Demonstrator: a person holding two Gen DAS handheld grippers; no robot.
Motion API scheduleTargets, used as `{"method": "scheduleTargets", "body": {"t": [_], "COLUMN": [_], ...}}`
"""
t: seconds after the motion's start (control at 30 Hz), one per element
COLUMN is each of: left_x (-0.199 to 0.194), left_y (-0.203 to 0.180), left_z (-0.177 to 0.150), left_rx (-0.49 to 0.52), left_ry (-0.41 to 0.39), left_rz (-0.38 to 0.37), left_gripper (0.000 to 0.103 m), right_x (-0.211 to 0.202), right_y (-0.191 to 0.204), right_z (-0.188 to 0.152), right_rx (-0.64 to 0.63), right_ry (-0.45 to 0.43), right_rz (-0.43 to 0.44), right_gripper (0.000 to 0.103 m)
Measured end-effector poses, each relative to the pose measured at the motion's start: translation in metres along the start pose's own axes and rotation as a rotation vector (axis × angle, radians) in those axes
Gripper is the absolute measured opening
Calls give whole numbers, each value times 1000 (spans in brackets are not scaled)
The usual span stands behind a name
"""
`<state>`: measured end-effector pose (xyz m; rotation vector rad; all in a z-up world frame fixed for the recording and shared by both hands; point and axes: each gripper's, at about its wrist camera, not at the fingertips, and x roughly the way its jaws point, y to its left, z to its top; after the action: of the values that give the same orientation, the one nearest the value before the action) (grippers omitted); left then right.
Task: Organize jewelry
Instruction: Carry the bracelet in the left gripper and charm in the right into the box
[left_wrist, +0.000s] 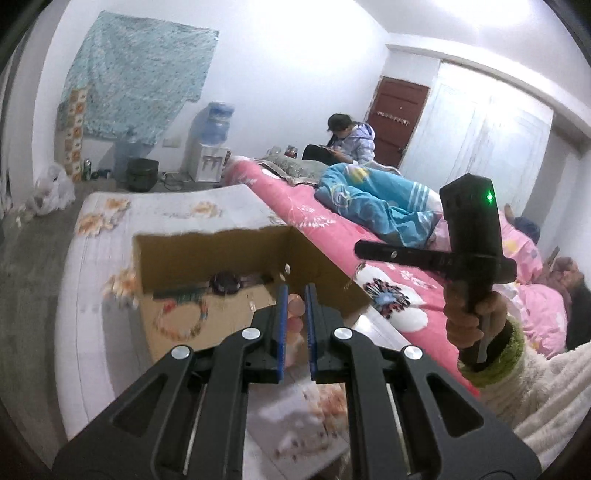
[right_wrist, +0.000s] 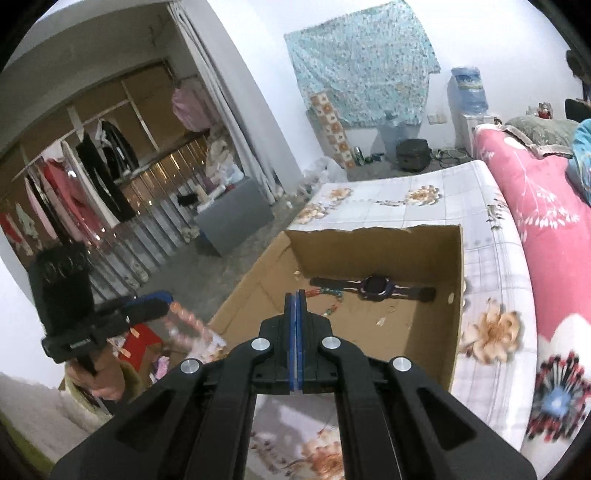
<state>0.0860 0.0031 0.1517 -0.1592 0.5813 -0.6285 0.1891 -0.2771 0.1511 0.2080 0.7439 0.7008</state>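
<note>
My left gripper (left_wrist: 296, 291) is shut on a pink bead bracelet (left_wrist: 294, 308), held above the near edge of an open cardboard box (left_wrist: 207, 240). In the right wrist view the same bracelet (right_wrist: 184, 321) hangs from the left gripper (right_wrist: 164, 308), left of the box (right_wrist: 369, 247). A dark wristwatch (right_wrist: 375, 287) lies flat along the box's far wall, also visible from the left wrist (left_wrist: 224, 282). A colourful bead strand (left_wrist: 184, 325) lies on the box floor. My right gripper (right_wrist: 295, 293) is shut with nothing in it, above the box's near side.
The box rests on a white floral-print surface (right_wrist: 424, 192) beside a bed with a pink cover (right_wrist: 535, 206). A person (left_wrist: 351, 140) sits at the bed's far end. A grey box (right_wrist: 232, 218) and a clothes rail (right_wrist: 74, 177) stand to the left, a water dispenser (left_wrist: 210, 155) behind.
</note>
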Motion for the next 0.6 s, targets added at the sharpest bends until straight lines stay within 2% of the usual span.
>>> {"method": "scheduleTargets", "body": {"t": [0.1, 0.23, 0.4, 0.6], "left_x": [47, 115, 172, 213], "left_y": [6, 13, 14, 14], "left_z": [14, 15, 0, -14], "left_rx": [-30, -69, -92, -114], "left_ry": [84, 234, 362, 457], "left_rz": [-1, -3, -12, 11], "left_gripper": [8, 8, 8, 9], "right_x": [21, 51, 81, 92], "right_y": [-13, -34, -54, -69], "right_z": [10, 10, 2, -3], "right_rx": [4, 6, -33, -47], "right_ry": [60, 158, 251, 284], "right_rz": [-31, -77, -166, -191], "right_gripper": [1, 1, 1, 2]}}
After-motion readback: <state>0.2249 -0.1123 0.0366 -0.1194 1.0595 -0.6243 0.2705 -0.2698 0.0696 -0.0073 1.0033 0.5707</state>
